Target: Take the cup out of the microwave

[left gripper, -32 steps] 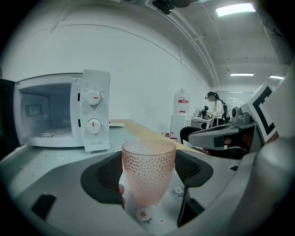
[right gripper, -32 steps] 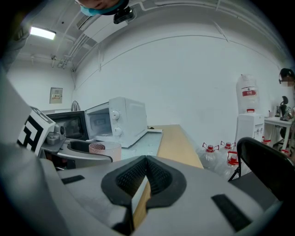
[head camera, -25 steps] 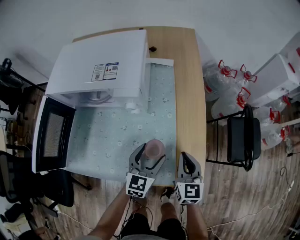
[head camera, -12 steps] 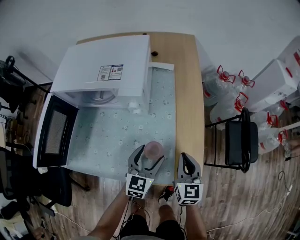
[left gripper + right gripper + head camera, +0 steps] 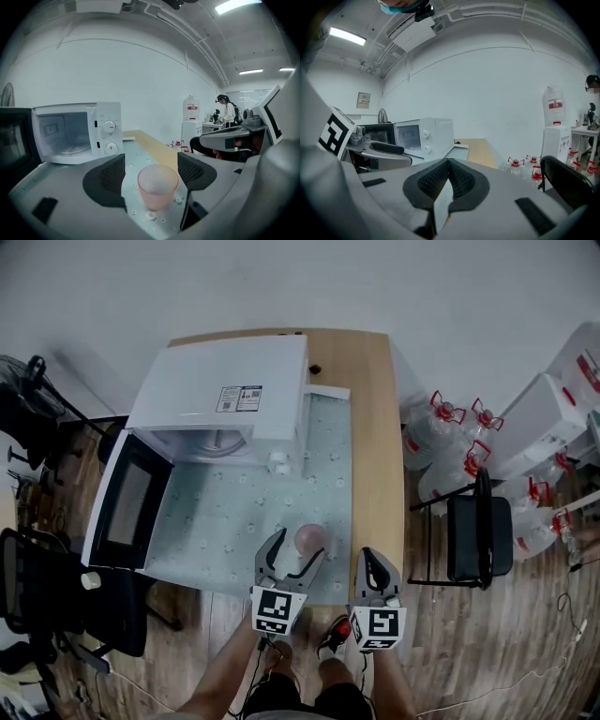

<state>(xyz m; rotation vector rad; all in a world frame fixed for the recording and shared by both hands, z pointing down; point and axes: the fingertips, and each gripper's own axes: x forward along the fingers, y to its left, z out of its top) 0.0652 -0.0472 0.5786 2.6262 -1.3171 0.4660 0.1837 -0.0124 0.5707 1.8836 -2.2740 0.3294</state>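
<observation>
A wooden counter (image 5: 380, 427) stood against a white wall, with a pale patterned mat (image 5: 234, 521) covering most of it. The pink cup (image 5: 310, 540) stood upright on the mat close to the counter's front edge, well apart from the microwave (image 5: 225, 390). The left gripper (image 5: 298, 547) had its jaws spread on either side of the cup, a gap showing on each side. The right gripper (image 5: 376, 563), jaws pressed together on nothing, hovered just beside it near the front right corner. Bare mat lay between cup and microwave, whose door (image 5: 127, 507) hung wide open past the counter's left edge. A chair (image 5: 473, 540) stood to the right of the counter.
</observation>
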